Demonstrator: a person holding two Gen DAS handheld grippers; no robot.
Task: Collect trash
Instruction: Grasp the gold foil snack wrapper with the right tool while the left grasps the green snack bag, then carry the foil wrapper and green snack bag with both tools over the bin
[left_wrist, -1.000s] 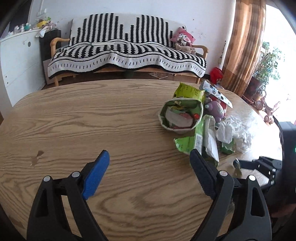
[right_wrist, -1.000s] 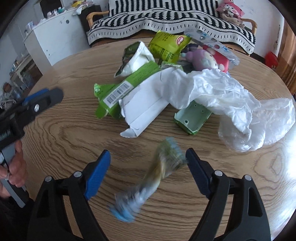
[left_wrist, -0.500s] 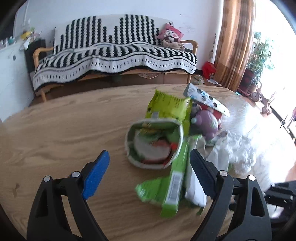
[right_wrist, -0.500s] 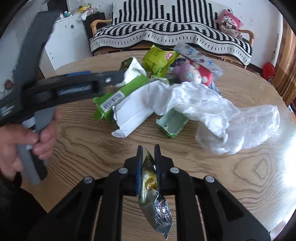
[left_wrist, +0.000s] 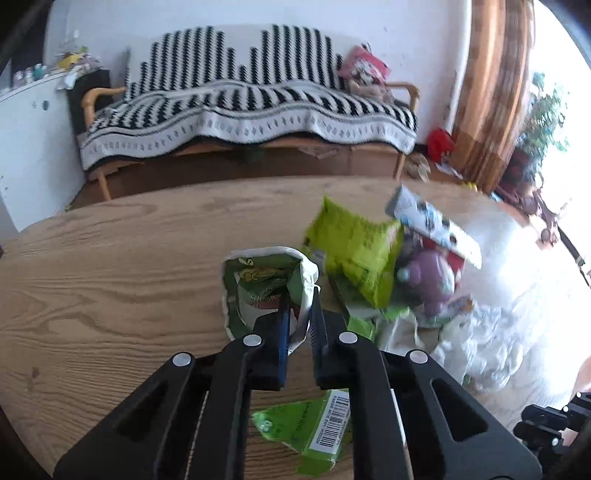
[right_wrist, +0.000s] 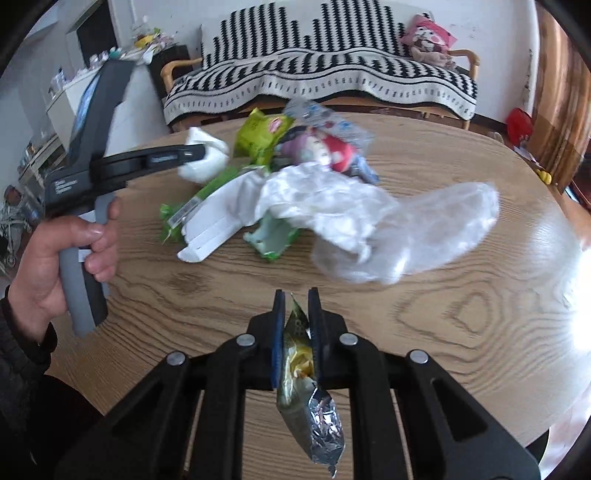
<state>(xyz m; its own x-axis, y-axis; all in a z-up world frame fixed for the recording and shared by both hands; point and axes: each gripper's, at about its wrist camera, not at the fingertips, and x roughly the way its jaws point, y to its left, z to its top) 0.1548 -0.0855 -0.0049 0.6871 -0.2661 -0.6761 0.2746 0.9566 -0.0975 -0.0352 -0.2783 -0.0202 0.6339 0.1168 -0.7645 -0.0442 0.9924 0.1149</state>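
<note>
Since a second ago, both my grippers closed: left fingers (left_wrist: 297, 321) just pinched the open white bag (left_wrist: 266, 284) at frame centre; right fingers (right_wrist: 296, 328) clamp the foil wrapper (right_wrist: 306, 398), low centre above the counter (right_wrist: 461, 314).

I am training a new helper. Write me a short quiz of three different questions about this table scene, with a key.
1. True or false: the right gripper is shut on a foil wrapper.
2. What does the left gripper pinch?
A. the plastic bag
B. the rim of the open snack bag
C. the plush toy
3. Fill in: the flat green carton with a barcode lies on the ____.

Key: 1 true; 2 B; 3 table.
</note>
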